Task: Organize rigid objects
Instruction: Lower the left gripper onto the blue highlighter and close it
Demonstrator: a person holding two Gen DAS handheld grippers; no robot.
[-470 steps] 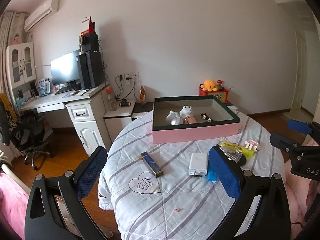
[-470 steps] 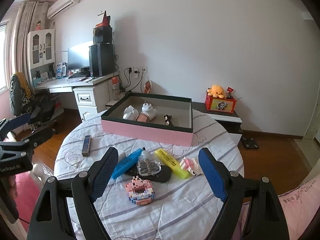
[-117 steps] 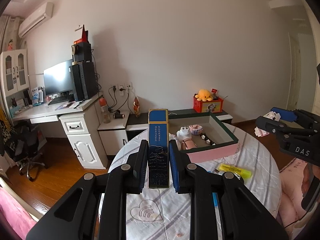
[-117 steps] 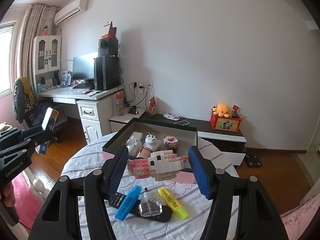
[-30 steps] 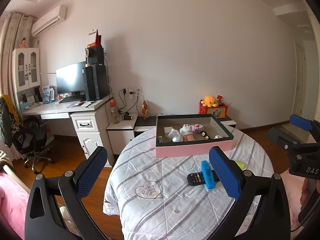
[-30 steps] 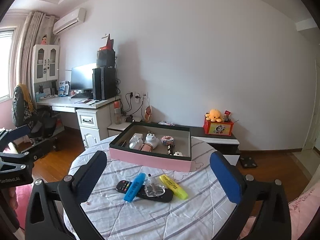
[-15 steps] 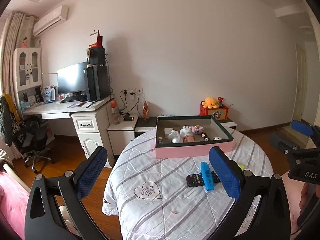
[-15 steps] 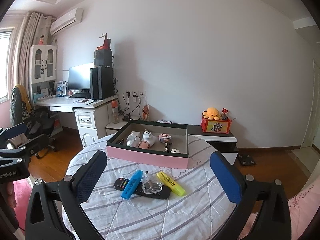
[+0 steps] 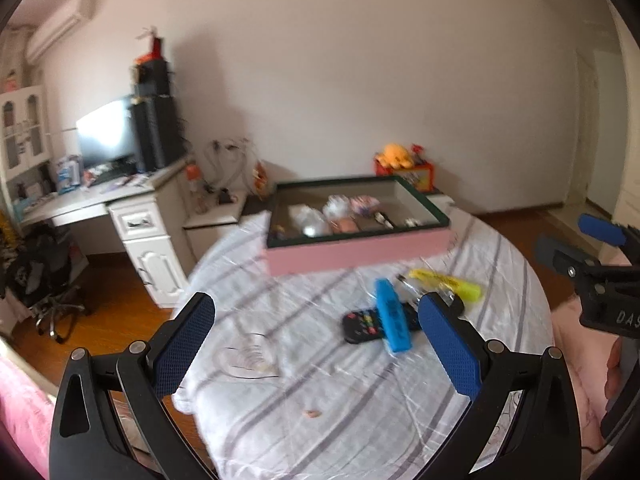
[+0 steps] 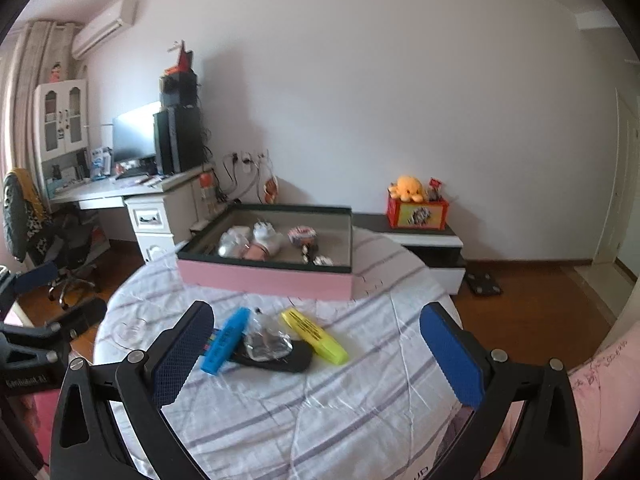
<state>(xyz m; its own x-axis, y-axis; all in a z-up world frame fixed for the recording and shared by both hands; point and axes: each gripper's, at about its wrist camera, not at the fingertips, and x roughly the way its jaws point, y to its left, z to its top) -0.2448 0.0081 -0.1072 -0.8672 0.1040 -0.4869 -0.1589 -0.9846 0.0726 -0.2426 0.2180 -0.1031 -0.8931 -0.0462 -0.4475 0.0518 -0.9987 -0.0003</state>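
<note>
Highlighters, a remote and a clear bottle lie bunched mid-table, before the box point(image 9: 356, 254). Left view, blurred: left gripper point(image 9: 316, 334) spread, empty, hovering; blue highlighter point(image 9: 393, 326) lies across the remote point(image 9: 360, 326), probably light and stiff. Right view: right gripper point(image 10: 316, 344) spread, empty; yellow highlighter point(image 10: 314, 335) lies clear, best pinched across its middle; bottle point(image 10: 266, 340) looks slippery.

Left gripper point(image 9: 316, 340) wide apart — blue marker point(image 9: 393, 326), remote point(image 9: 362, 326)

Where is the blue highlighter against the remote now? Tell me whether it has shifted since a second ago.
No. The blue highlighter lies across the left part of the black remote as before, in front of the pink box; only the cameras moved closer.
</note>
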